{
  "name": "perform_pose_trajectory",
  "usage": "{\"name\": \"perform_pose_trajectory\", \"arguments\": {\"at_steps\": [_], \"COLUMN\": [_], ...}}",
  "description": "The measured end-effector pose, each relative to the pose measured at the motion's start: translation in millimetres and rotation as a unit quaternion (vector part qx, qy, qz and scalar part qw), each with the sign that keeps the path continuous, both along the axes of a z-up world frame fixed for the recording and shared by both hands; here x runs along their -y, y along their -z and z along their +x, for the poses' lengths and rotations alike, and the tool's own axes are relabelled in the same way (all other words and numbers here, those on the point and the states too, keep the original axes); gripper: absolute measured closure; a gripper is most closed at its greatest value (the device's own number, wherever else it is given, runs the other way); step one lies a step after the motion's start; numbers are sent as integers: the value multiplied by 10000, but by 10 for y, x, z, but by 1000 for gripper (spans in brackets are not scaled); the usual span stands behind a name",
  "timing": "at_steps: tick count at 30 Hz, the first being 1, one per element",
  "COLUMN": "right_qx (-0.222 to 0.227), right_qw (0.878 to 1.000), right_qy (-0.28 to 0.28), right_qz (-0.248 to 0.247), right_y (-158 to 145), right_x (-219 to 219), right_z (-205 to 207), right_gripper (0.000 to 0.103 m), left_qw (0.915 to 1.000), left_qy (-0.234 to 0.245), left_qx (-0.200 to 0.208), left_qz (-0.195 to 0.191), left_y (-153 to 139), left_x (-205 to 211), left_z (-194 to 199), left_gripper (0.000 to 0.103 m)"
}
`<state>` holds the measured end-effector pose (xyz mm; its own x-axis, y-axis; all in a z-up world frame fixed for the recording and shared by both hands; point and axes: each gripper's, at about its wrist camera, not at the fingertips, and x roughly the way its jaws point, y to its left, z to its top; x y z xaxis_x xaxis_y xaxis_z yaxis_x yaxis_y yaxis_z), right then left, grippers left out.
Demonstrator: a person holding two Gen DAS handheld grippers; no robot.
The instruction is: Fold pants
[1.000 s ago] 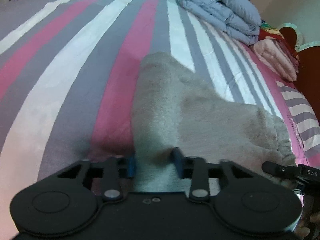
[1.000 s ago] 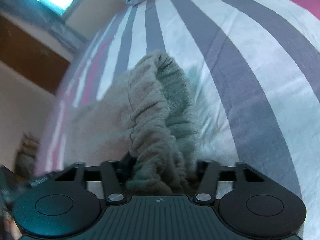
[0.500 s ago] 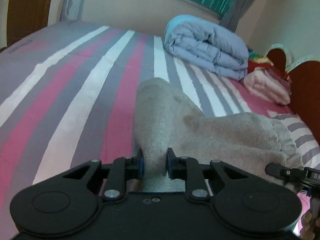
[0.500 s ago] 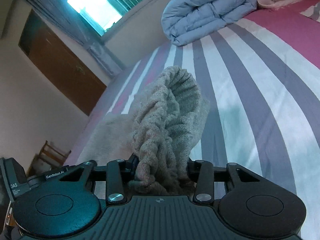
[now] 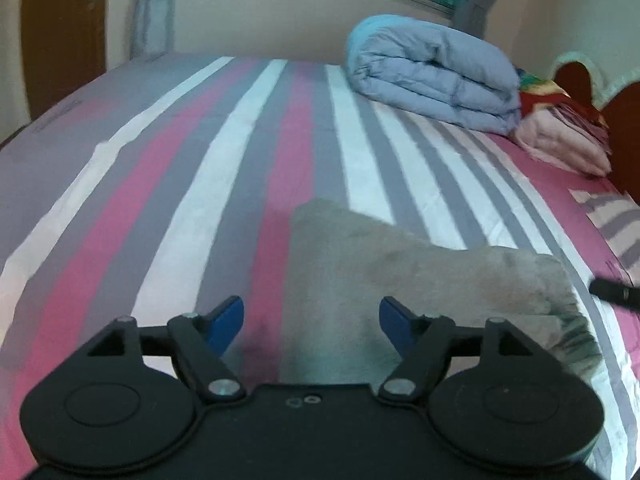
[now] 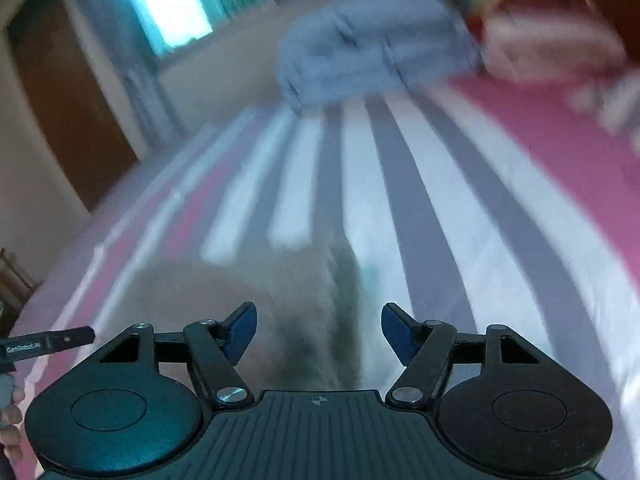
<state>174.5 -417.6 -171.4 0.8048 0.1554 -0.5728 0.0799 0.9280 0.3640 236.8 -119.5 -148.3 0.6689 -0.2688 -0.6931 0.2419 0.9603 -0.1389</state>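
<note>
The grey fleece pants [image 5: 400, 276] lie folded flat on the striped bed sheet [image 5: 192, 184]. My left gripper [image 5: 312, 316] is open and empty, its blue pads spread just above the near edge of the pants. The pants also show in the right wrist view [image 6: 280, 300], blurred, with the gathered waistband side at right. My right gripper [image 6: 319, 326] is open and empty, close above the pants. A tip of the other gripper shows at the right edge of the left wrist view [image 5: 616, 292].
A folded blue duvet [image 5: 432, 72] lies at the far end of the bed. Pink folded bedding [image 5: 564, 144] and a wooden headboard [image 5: 624, 128] are at the far right. A brown door [image 6: 68, 108] stands at the left wall.
Both grippers have opened and let go of the pants. The pants dropped from a lifted bunch to lying flat on the bed. The right view is blurred with motion.
</note>
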Motion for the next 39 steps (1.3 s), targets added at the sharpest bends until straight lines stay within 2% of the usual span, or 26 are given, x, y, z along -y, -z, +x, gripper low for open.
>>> {"name": "perform_pose_trajectory", "arguments": {"at_steps": [2, 4, 7, 8, 9, 12, 14, 16, 18, 19, 21, 24, 28, 30, 34, 39], "right_qx": [172, 33, -359, -524, -637, -622, -665, -621, -363, -256, -96, -124, -250, -237, 0, 250], "right_qw": [9993, 9975, 9946, 9935, 9915, 9849, 9843, 9876, 9930, 9948, 9974, 9978, 9988, 9993, 9998, 9996], "right_qy": [-329, -692, -888, -865, -862, -895, -857, -777, -642, -542, -370, -220, -52, 3, 85, 143], "right_qz": [71, -106, -397, -525, -732, -1349, -1394, -1212, -918, -819, -609, -618, -414, -300, -157, -53], "right_y": [-121, -107, 189, 303, 429, 690, 694, 568, 301, 193, 63, -44, -151, -231, -459, -727], "right_x": [-150, -350, -547, -590, -610, -643, -637, -631, -588, -571, -557, -591, -629, -638, -650, -714], "right_z": [63, 112, -10, -72, -135, -290, -261, -249, -359, -411, -496, -601, -799, -919, -1216, -1543], "right_gripper": [34, 34, 34, 34, 35, 35, 34, 34, 33, 25, 18, 18, 12, 8, 3, 2], "left_qw": [9998, 9993, 9969, 9962, 9970, 9973, 9976, 9983, 9986, 9987, 9989, 9987, 9983, 9982, 9977, 9966], "left_qy": [190, 281, 404, 434, 405, 204, 165, 196, 153, 134, 64, -42, -129, -106, -81, -148], "left_qx": [-91, -211, -478, -520, -516, -683, -626, -417, -304, -311, -315, -378, -426, -311, -45, 156], "left_qz": [39, 140, 483, 539, 413, 177, 257, 361, 406, 383, 342, 354, 386, 506, 675, 796], "left_y": [37, 153, 450, 568, 655, 648, 525, 367, 220, 160, 51, -64, -197, -276, -473, -677], "left_x": [86, 131, 163, 136, 95, 14, -9, -5, -30, -38, -54, -56, -23, 11, 46, 76], "left_z": [-8, -98, -234, -295, -340, -321, -339, -393, -453, -469, -529, -634, -826, -946, -1249, -1618], "left_gripper": [40, 40, 41, 36, 32, 31, 37, 36, 26, 24, 17, 13, 10, 6, 6, 6]}}
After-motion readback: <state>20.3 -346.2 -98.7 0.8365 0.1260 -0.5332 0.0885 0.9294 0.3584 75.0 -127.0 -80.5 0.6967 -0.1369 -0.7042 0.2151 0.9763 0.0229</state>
